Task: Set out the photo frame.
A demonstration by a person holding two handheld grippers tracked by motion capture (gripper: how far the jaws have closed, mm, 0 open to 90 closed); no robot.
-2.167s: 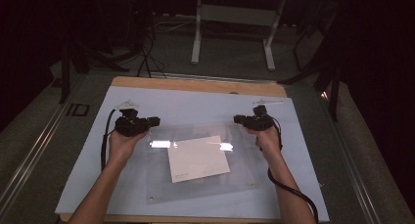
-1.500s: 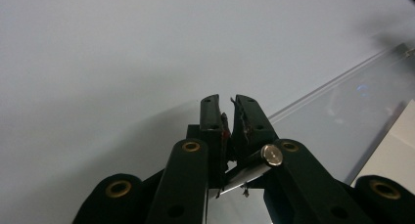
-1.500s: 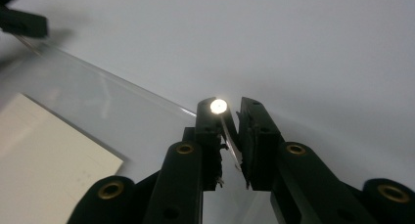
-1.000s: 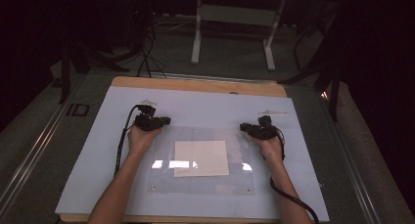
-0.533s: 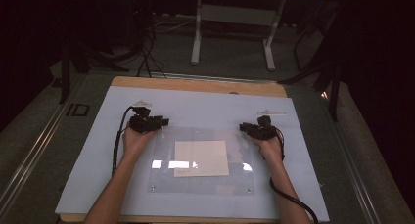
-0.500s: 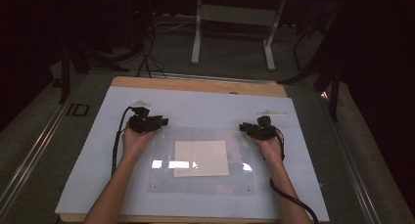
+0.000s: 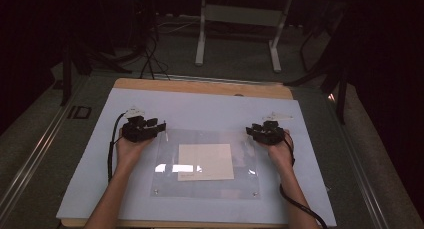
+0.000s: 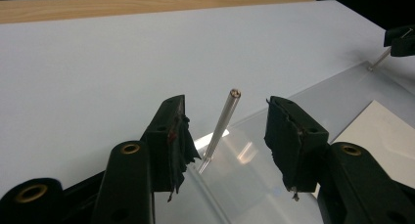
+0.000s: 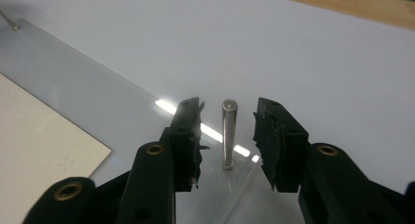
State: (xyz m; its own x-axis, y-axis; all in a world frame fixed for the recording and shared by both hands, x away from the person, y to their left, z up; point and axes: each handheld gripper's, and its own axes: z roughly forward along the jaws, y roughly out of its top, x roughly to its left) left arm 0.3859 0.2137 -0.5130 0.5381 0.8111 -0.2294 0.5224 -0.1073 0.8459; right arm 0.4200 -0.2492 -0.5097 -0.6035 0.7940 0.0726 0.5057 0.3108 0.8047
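A clear plastic sheet [image 7: 206, 164] lies flat on the white mat [image 7: 90, 179] that covers the desk [image 7: 200, 86], with a cream sheet of paper [image 7: 205, 161] lying square at its middle, whether under or on the plastic cannot be told. A thin metal pin stands at each far corner of the plastic: the left pin [image 8: 221, 128] leans a little between the jaws of the left gripper [image 8: 226, 136], and the right pin [image 9: 228, 133] stands upright between the jaws of the right gripper [image 9: 227, 138]. Both grippers are open, with a clear gap on each side of their pins, so neither has hold of anything. In the high view the left gripper [image 7: 159, 127] and right gripper [image 7: 251, 132] sit at those two far corners. The step in hand looks like the approach to the two pins; the next move calls for closing each pair of jaws squarely on its pin, the left one allowing for the lean, before any lift or pull
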